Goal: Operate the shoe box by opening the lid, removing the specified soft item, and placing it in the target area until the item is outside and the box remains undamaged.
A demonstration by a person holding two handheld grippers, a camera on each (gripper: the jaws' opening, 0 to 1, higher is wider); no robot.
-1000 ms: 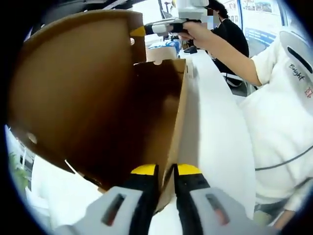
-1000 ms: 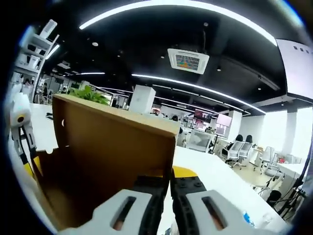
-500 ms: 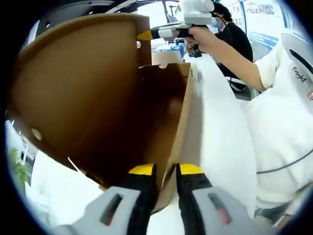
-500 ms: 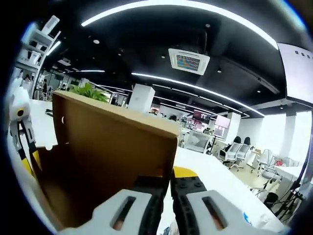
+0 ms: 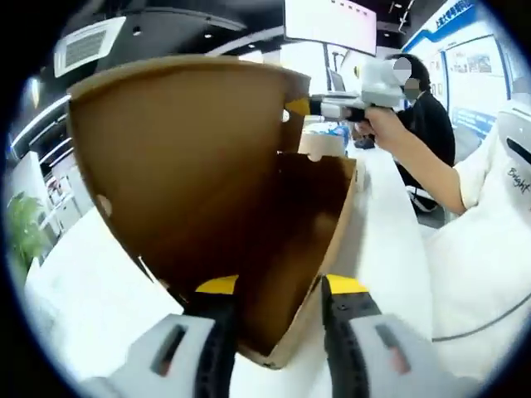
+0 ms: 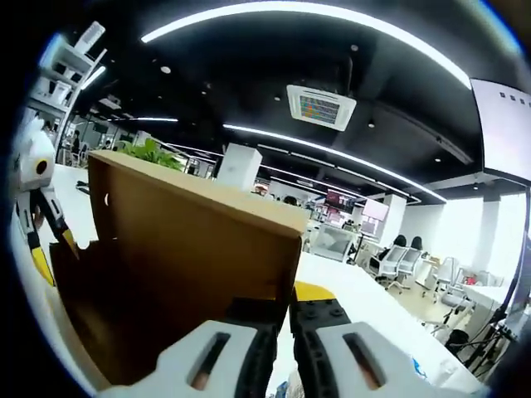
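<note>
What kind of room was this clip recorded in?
Most likely an open-plan office: rows of white desks with white swivel chairs, long ceiling strip lights and a ceiling air-conditioning unit, beyond the brown cardboard shoe box.

Ahead of my left gripper (image 5: pixel 278 290) the shoe box (image 5: pixel 307 224) is plain brown cardboard, matt and unprinted, a little fibrous at its cut edges; its raised lid (image 5: pixel 182 157) is the same dull brown board, with small punched holes; my gripper's bodies look like smooth grey plastic, semi-matt, with yellow tips and black inner faces of a duller, rubbery look; beneath them the desk (image 5: pixel 83 282) is a smooth white surface with a faint sheen; to the right of my left gripper a white sleeve (image 5: pixel 485 191) is soft matt cloth; before my right gripper (image 6: pixel 278 311) the lid's board looks equally flat and dull.
</note>
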